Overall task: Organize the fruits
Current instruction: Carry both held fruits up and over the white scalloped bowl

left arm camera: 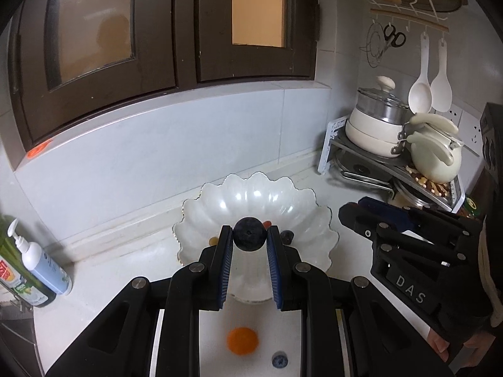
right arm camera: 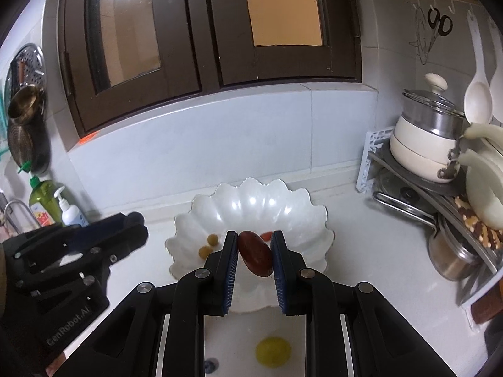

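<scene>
My left gripper (left arm camera: 250,235) is shut on a dark blueberry (left arm camera: 249,234), held over the near side of a white scalloped bowl (left arm camera: 220,207). My right gripper (right arm camera: 254,251) is shut on a dark red oblong fruit (right arm camera: 254,253), over the same bowl (right arm camera: 283,204). In the bowl lie two small green-yellow fruits (right arm camera: 209,245), a small red fruit (right arm camera: 266,235) and another blueberry (left arm camera: 286,236). On the counter below lie an orange fruit (left arm camera: 242,341), a blueberry (left arm camera: 279,361) and a yellow-green fruit (right arm camera: 273,352). Each gripper shows in the other's view, the right (left arm camera: 349,216) and the left (right arm camera: 138,229).
A corner rack (left arm camera: 393,169) with white pots, a kettle and a tray of nuts stands at the back right. Soap and detergent bottles (left arm camera: 34,264) stand at the left by the sink. Dark cabinet doors (left arm camera: 176,31) hang above the white counter. Spoons and scissors hang on the wall.
</scene>
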{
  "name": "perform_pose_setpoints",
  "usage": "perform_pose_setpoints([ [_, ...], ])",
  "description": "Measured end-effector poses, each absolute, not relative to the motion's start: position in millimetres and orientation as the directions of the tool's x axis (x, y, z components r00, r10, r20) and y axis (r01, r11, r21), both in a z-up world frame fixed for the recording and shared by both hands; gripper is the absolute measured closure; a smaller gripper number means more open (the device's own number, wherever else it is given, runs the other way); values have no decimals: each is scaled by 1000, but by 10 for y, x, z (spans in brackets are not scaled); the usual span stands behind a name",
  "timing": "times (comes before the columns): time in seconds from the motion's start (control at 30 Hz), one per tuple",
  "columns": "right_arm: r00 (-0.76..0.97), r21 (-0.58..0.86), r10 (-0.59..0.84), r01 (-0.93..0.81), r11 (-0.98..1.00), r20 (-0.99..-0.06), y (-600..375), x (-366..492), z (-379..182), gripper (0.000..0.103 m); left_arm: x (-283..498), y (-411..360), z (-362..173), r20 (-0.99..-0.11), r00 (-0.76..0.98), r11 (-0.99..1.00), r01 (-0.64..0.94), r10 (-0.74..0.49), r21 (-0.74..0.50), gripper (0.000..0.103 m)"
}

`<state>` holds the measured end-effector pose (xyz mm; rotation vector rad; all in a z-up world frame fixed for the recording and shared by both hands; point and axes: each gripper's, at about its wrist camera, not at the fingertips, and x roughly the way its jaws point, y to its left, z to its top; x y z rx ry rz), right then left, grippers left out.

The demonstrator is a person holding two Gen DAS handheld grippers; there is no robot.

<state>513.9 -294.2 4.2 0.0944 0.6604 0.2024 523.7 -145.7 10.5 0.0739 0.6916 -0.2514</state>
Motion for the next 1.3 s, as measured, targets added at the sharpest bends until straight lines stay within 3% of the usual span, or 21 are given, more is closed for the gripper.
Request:
perform_pose_setpoints([
  [0.33,719,158,223,-157,975,-658,-2964,5611,25,80,5692,-1548,84,-693,686,964,261,-224,-53,80],
  [0.73,689,135,195,-141,981,-698,-3030,6092,-14,80,6168,-1601,81,-724,670,973,229,-166,-11,80],
  [1.3,551,130,177,-123,984,-816,-2991,6749,-404,80,6840,-1633,-309,-813,568,978,209,-128,-9,80],
])
